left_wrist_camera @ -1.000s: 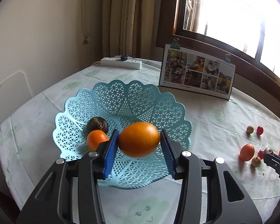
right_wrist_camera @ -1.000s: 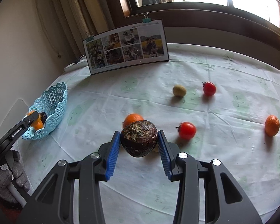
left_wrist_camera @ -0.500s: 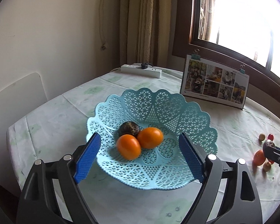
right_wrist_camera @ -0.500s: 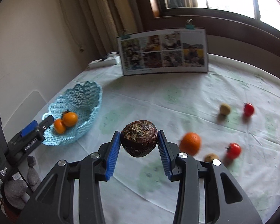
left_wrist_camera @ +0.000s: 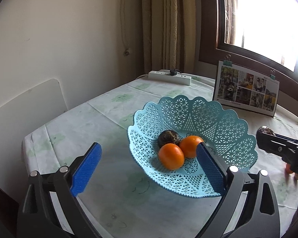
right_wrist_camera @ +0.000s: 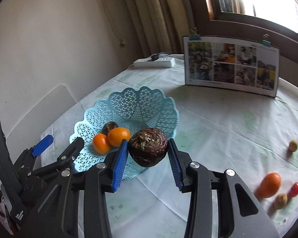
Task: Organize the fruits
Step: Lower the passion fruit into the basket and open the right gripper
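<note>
A light-blue lattice basket [left_wrist_camera: 218, 119] [right_wrist_camera: 129, 103] holds two oranges [left_wrist_camera: 171, 156] [right_wrist_camera: 118, 136] and a dark round fruit [left_wrist_camera: 168, 137] [right_wrist_camera: 109, 126]. My left gripper [left_wrist_camera: 147, 164] is open and empty, low in front of the basket's left side; it also shows as the left gripper [right_wrist_camera: 49, 148] in the right wrist view. My right gripper [right_wrist_camera: 148, 154] is shut on a second dark purple fruit [right_wrist_camera: 148, 149], held in the air just right of the basket; that held fruit [left_wrist_camera: 265, 131] appears at the right edge of the left wrist view.
On the tablecloth to the right lie an orange [right_wrist_camera: 270, 184], small red tomatoes [right_wrist_camera: 295, 189] and small brown fruits [right_wrist_camera: 280, 200]. A clipped photo board [right_wrist_camera: 231, 65] stands at the back, with a white power strip [right_wrist_camera: 155, 62] beside it. A white chair back [left_wrist_camera: 29, 107] is at left.
My left gripper let the orange go into the basket, opened wide and pulled back to the left. My right gripper carried the dark fruit leftward, up to the basket.
</note>
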The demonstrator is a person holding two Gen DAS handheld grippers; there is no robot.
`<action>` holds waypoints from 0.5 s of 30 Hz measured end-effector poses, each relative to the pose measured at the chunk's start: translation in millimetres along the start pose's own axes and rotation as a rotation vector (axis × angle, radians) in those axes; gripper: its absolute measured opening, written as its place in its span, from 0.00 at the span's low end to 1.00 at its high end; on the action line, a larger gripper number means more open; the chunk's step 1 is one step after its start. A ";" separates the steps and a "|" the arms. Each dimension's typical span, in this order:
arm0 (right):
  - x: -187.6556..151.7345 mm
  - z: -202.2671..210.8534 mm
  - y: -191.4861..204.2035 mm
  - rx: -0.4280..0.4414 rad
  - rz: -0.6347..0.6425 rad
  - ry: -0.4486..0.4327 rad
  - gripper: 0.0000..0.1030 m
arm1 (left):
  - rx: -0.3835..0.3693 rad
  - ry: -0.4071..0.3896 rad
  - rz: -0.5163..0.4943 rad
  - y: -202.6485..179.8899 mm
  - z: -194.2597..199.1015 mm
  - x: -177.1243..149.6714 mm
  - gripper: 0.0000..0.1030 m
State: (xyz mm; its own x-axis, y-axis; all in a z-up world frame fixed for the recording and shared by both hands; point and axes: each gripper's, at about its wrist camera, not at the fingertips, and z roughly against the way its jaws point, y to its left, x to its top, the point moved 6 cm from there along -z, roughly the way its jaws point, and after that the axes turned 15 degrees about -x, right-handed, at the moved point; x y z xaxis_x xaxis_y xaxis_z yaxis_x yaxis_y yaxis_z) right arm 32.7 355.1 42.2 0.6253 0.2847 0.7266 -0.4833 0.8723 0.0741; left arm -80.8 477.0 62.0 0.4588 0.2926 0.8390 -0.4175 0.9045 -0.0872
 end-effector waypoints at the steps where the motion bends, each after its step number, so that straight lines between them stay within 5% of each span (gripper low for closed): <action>1: 0.6 -3.7 4.1 0.001 0.005 0.006 0.40 | 0.001 0.002 0.005 1.5 -0.8 -0.3 0.95; 15: -9.3 -4.8 -6.3 -0.016 -0.043 0.027 0.45 | 0.011 0.003 0.001 -2.4 -3.5 0.0 0.97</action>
State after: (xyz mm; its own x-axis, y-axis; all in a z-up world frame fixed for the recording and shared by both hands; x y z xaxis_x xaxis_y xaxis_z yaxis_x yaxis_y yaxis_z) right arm 32.8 348.9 31.7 0.6621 0.2574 0.7039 -0.4461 0.8900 0.0942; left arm -77.0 475.9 60.3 0.4605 0.2943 0.8374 -0.4266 0.9007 -0.0819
